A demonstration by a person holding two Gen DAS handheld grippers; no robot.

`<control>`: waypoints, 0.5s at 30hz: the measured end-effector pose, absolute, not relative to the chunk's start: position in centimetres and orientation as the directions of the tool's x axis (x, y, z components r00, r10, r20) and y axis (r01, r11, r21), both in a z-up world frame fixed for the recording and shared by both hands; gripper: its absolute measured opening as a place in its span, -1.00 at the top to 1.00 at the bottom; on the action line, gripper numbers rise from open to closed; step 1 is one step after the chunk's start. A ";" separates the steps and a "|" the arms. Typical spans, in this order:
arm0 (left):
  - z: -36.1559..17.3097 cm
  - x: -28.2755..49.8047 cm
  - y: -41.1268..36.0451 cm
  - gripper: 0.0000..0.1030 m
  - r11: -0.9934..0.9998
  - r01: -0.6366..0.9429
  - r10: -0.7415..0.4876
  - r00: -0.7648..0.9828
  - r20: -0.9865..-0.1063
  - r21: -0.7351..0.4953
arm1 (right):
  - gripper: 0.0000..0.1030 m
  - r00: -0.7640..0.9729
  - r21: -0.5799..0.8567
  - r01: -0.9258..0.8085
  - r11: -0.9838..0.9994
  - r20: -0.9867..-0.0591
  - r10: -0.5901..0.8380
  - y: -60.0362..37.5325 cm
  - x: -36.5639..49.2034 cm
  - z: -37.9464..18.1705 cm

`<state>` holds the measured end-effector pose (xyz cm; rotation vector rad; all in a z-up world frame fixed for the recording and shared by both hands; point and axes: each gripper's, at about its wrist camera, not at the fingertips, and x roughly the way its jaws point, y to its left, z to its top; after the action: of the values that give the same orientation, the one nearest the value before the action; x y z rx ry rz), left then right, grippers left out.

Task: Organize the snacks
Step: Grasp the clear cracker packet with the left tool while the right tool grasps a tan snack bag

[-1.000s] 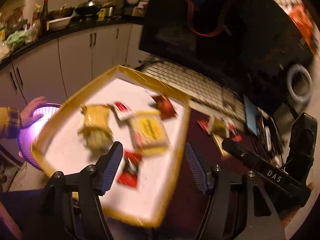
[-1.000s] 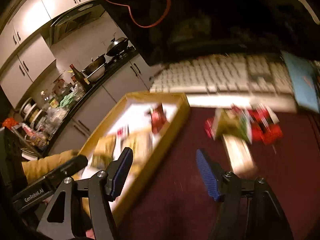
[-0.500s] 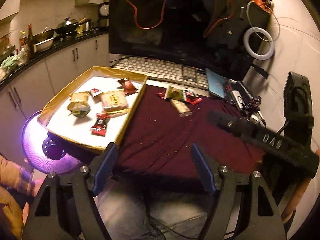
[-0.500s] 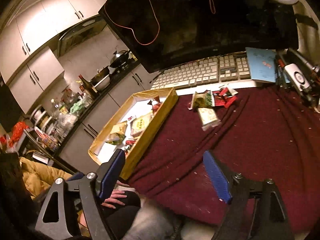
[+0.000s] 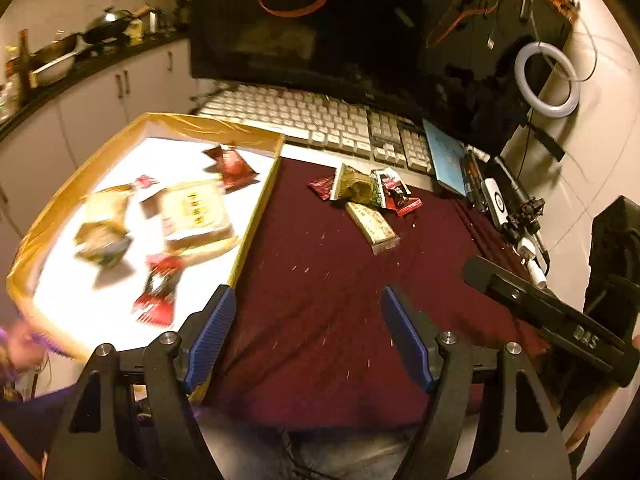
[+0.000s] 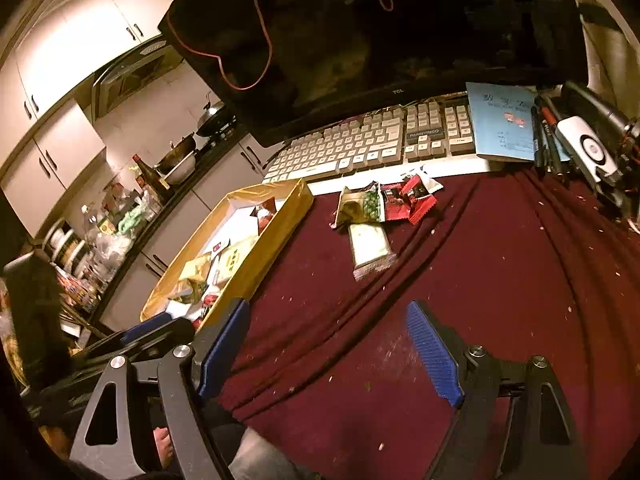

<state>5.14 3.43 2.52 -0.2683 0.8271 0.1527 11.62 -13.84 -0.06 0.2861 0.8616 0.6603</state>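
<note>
Both grippers empty, jaws wide apart.
Snack pile (image 6: 378,204) lies on the cloth (image 6: 500,280), well beyond right gripper (image 6: 332,354) and left gripper (image 5: 308,340); tray (image 5: 256,208) beside it.

Warm dim light is falling on a bench (image 6: 500,280) draped in dark red cloth, while pale cabinets (image 6: 52,64) are lining the upper left of the frame, a dark counter (image 5: 92,60) is carrying pans, and a ring light (image 5: 546,76) is hanging on the right wall.
</note>
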 end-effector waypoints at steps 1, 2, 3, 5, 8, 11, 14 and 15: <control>2.2 5.9 3.5 -0.46 0.956 -0.230 0.019 0.663 -0.748 -0.179 | -0.60 0.458 0.482 -0.421 0.768 -0.618 0.639 -13.7 12.4 -0.4; 1.9 7.1 3.5 -0.46 0.958 -0.222 0.007 0.655 -0.756 -0.184 | -0.60 0.446 0.475 -0.424 0.771 -0.632 0.634 -13.3 13.1 -0.8; 1.7 7.8 3.6 -0.46 0.958 -0.219 0.002 0.652 -0.758 -0.186 | -0.57 0.437 0.462 -0.423 0.779 -0.649 0.623 -13.0 14.1 -1.4; 1.1 9.4 3.6 -0.46 0.958 -0.220 -0.002 0.639 -0.769 -0.185 | -0.57 0.428 0.455 -0.418 0.786 -0.665 0.612 -12.6 15.4 -1.8; 0.1 11.4 3.4 -0.46 0.956 -0.216 -0.025 0.614 -0.789 -0.198 | -0.57 0.418 0.460 -0.393 0.796 -0.682 0.600 -12.7 18.7 -1.8; -0.6 13.0 3.0 -0.46 0.957 -0.215 -0.027 0.597 -0.802 -0.193 | -0.48 0.423 0.410 -0.378 0.830 -0.721 0.549 -12.1 22.2 -1.6; -0.7 13.9 3.2 -0.46 0.954 -0.226 -0.027 0.594 -0.804 -0.199 | -0.43 0.369 0.422 -0.460 0.781 -0.709 0.601 -10.3 24.5 -0.9; -0.6 14.1 3.3 -0.46 0.952 -0.230 -0.026 0.596 -0.802 -0.201 | -0.43 0.344 0.412 -0.508 0.756 -0.708 0.617 -9.2 25.1 -0.7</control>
<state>14.10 3.30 -0.63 -0.2986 0.9281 0.1204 25.07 -9.18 -0.71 0.1262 0.9760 0.7333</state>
